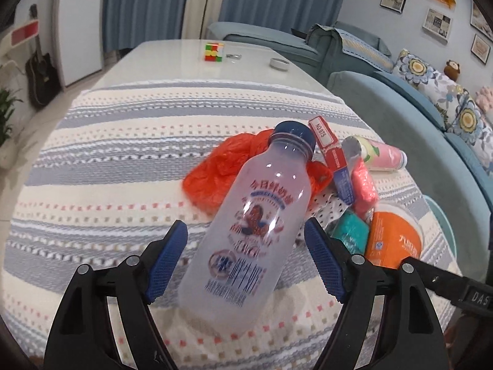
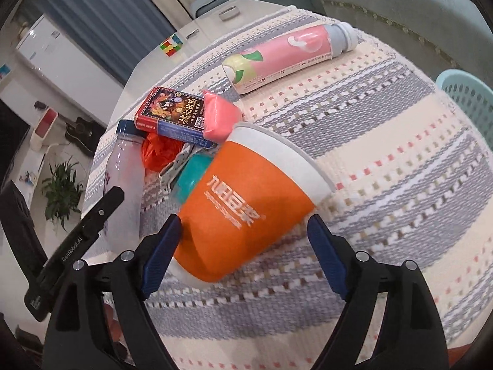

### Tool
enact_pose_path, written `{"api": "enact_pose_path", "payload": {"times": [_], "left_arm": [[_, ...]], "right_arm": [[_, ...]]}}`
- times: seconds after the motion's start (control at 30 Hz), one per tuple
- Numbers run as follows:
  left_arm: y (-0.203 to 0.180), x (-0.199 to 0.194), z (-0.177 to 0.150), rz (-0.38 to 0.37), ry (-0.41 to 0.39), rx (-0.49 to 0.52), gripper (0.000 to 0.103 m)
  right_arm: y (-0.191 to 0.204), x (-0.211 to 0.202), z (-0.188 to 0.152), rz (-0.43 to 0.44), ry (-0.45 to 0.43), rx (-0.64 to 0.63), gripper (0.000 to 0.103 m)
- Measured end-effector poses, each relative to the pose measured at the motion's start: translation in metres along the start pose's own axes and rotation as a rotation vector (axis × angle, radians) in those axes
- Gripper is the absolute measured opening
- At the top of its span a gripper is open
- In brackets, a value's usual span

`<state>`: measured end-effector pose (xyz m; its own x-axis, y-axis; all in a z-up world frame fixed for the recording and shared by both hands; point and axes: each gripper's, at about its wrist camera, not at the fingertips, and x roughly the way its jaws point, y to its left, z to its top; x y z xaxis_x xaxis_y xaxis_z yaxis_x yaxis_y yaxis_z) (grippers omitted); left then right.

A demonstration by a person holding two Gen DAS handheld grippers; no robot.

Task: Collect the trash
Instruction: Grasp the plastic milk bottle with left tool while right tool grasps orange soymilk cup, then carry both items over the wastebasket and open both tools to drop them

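Note:
A frosted milk bottle (image 1: 246,215) with a blue cap lies on the striped cloth (image 1: 107,169) between the jaws of my left gripper (image 1: 245,225), which is open, with a gap at each pad. My right gripper (image 2: 244,220) is open around a toppled orange paper cup (image 2: 246,209); its pads stand close beside the cup's sides without pressing. Behind lie a crumpled red plastic bag (image 1: 215,169), a red and blue card box (image 2: 172,114), a pink packet (image 2: 218,117), a teal packet (image 2: 191,175) and a pink drink bottle (image 2: 286,52) on its side.
A teal plastic basket (image 2: 468,98) stands off the table's right edge beside a blue sofa (image 1: 385,92). A puzzle cube (image 1: 213,51) and a white lid (image 1: 279,63) sit on the bare far end of the table. The two grippers work side by side, close together.

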<state>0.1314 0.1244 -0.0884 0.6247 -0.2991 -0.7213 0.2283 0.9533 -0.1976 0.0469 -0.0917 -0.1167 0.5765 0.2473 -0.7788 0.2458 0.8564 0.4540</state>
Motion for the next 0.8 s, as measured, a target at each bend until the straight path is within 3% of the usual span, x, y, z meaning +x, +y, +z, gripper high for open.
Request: {"api": "enact_pose_path", "payload": {"times": [0.23, 0.47, 0.53, 0.67, 0.8], "left_arm": [[-0.012, 0.023, 0.004, 0.035, 0.056, 0.053, 0.07], [-0.027, 0.018, -0.007, 0.092, 0.044, 0.087, 0.063], [-0.028, 0.014, -0.01, 0.09, 0.041, 0.07, 0.061], [-0.029, -0.004, -0.016, 0.078, 0.012, 0.046, 0.057], [-0.03, -0.025, -0.016, 0.017, -0.027, 0.003, 0.054]], "right_arm": [[0.006, 0.019, 0.007, -0.014, 0.0, 0.017, 0.084], [0.016, 0.026, 0.008, -0.058, -0.022, -0.006, 0.083], [0.02, 0.026, 0.008, -0.062, -0.019, -0.032, 0.078], [0.023, 0.017, 0.006, -0.087, -0.03, -0.105, 0.057], [0.012, 0.0, 0.01, -0.099, -0.071, -0.127, 0.052]]}}
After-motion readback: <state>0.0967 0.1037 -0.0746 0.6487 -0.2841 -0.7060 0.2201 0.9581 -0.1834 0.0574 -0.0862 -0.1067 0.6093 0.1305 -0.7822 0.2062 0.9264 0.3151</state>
